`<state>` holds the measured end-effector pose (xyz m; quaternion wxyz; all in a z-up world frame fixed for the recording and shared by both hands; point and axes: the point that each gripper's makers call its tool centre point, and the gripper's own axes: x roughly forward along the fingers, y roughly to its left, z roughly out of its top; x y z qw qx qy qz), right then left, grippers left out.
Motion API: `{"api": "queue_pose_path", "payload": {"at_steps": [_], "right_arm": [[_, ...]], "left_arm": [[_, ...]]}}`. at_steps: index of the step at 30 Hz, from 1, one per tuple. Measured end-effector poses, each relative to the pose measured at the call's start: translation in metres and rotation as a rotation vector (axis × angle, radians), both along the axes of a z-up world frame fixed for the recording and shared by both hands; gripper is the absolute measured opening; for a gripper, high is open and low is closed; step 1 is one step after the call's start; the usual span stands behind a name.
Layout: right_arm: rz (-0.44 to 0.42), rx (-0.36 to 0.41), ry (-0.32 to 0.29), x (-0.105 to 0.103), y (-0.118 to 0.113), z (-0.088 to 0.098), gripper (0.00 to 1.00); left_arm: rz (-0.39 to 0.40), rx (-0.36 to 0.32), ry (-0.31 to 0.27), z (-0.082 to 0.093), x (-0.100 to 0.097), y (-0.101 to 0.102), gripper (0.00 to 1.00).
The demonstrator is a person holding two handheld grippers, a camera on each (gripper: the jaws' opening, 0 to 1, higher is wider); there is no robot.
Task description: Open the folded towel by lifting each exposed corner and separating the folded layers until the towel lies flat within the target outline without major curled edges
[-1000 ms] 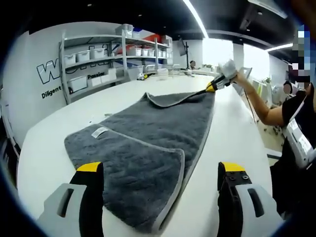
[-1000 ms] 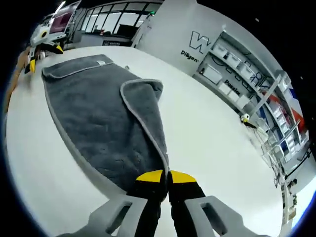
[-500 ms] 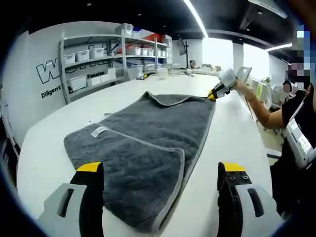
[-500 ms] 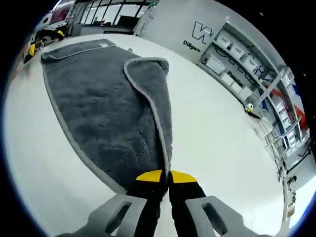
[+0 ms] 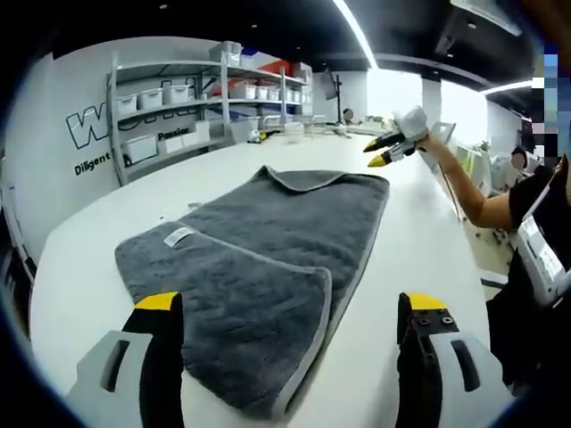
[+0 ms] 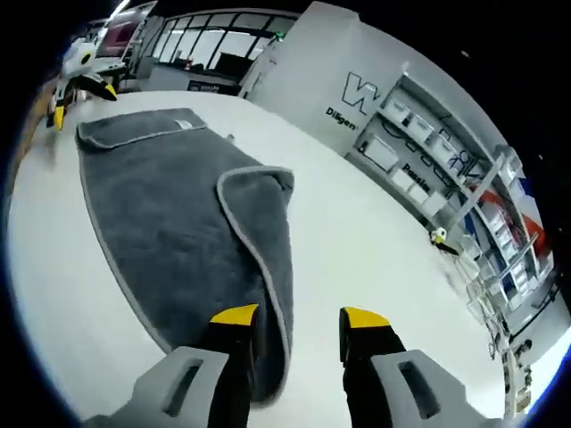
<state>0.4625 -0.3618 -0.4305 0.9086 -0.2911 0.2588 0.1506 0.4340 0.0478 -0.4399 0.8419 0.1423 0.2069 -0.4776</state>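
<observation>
Dark grey towel on a white tabletop

The towel point(image 5: 268, 259) is charcoal grey with a lighter grey edge binding and a small white label; the tabletop point(image 5: 419, 259) is plain white. Each hand-held gripper, left point(image 5: 290, 343) and right point(image 6: 299, 334), has a pale grey body, black jaws and yellow tips.

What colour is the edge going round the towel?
Light grey trim on the dark grey towel, clearest in the left gripper view.
</observation>
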Motion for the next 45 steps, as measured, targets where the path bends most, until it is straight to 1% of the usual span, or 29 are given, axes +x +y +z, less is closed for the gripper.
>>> {"api": "queue_pose_path", "payload": {"at_steps": [1,2,3,6,7,10,12,13,15,19,20,22,24,28,29,30,31,32,34,35,36,37,38,40,43,45], "right_arm": [[0.027,0.003,0.0,0.005,0.01,0.001,0.33],[0.037,0.002,-0.001,0.007,0.013,0.001,0.33],[0.076,0.003,-0.001,0.014,0.03,0.002,0.33],[0.129,0.008,0.006,0.031,0.056,0.002,0.33],[0.156,0.013,0.003,0.039,0.067,0.003,0.33],[0.22,0.011,0.013,0.052,0.095,0.0,0.32],[0.237,0.008,0.021,0.059,0.107,-0.003,0.29],[0.255,-0.001,0.033,0.065,0.116,-0.006,0.29],[0.269,-0.017,0.042,0.072,0.127,-0.01,0.28],[0.292,-0.035,0.066,0.089,0.149,-0.023,0.27],[0.297,-0.041,0.069,0.09,0.152,-0.028,0.28],[0.283,-0.049,0.063,0.1,0.153,-0.032,0.27],[0.245,-0.059,0.069,0.112,0.149,-0.038,0.27],[0.223,-0.051,0.081,0.123,0.149,-0.05,0.28],[0.225,-0.068,0.073,0.126,0.149,-0.053,0.27],[0.21,-0.093,0.074,0.128,0.145,-0.056,0.25],[0.204,-0.098,0.078,0.129,0.144,-0.058,0.24],[0.207,-0.081,0.077,0.13,0.145,-0.058,0.22],[0.204,-0.053,0.097,0.128,0.145,-0.058,0.17],[0.199,-0.052,0.095,0.129,0.143,-0.057,0.14],[0.198,-0.058,0.094,0.129,0.142,-0.058,0.09],[0.197,-0.06,0.095,0.129,0.14,-0.058,0.06],[0.193,-0.05,0.101,0.128,0.139,-0.058,0.05],[0.196,-0.03,0.109,0.124,0.138,-0.058,0.0],[0.195,-0.032,0.096,0.123,0.135,-0.054,0.0],[0.191,-0.029,0.085,0.123,0.131,-0.047,0.0]], "left_arm": [[0.003,-0.001,0.001,0.0,0.0,0.0,0.98],[0.005,-0.002,0.003,0.0,0.001,0.0,0.98],[0.008,-0.007,0.004,0.001,0.001,0.0,0.98],[0.003,-0.006,0.004,0.001,0.0,-0.001,0.99],[0.006,-0.006,0.004,0.001,0.0,-0.001,0.99],[0.013,0.002,0.004,0.0,0.002,0.0,0.99],[0.013,0.008,0.0,0.0,0.002,0.001,0.99],[0.014,0.008,-0.001,0.0,0.002,0.001,0.99],[0.016,0.003,-0.002,0.001,0.003,0.001,0.99],[0.009,0.009,-0.005,0.0,0.0,-0.001,0.99],[0.008,0.01,-0.007,0.0,0.0,-0.001,0.99],[0.007,0.011,-0.01,0.001,-0.001,-0.001,0.99],[0.009,0.008,-0.013,0.002,-0.001,-0.001,0.99],[0.007,0.011,-0.013,0.002,-0.001,0.0,0.99],[0.006,0.014,-0.016,0.002,-0.001,0.0,0.99],[0.006,0.016,-0.019,0.002,-0.001,0.0,0.99],[0.007,0.017,-0.021,0.002,-0.001,0.0,0.99],[0.008,0.018,-0.023,0.003,-0.001,0.0,0.99],[0.011,0.018,-0.026,0.003,-0.001,0.001,0.99],[0.012,0.018,-0.027,0.004,-0.001,0.001,0.99],[0.013,0.018,-0.027,0.004,-0.001,0.001,0.99],[0.012,0.018,-0.027,0.004,-0.001,0.001,0.99],[0.01,0.019,-0.028,0.004,-0.001,0.001,0.99],[0.007,0.02,-0.029,0.003,-0.002,0.0,0.99],[0.003,0.023,-0.031,0.004,-0.002,0.0,0.99],[0.004,0.021,-0.03,0.004,-0.002,0.0,0.99]]}}
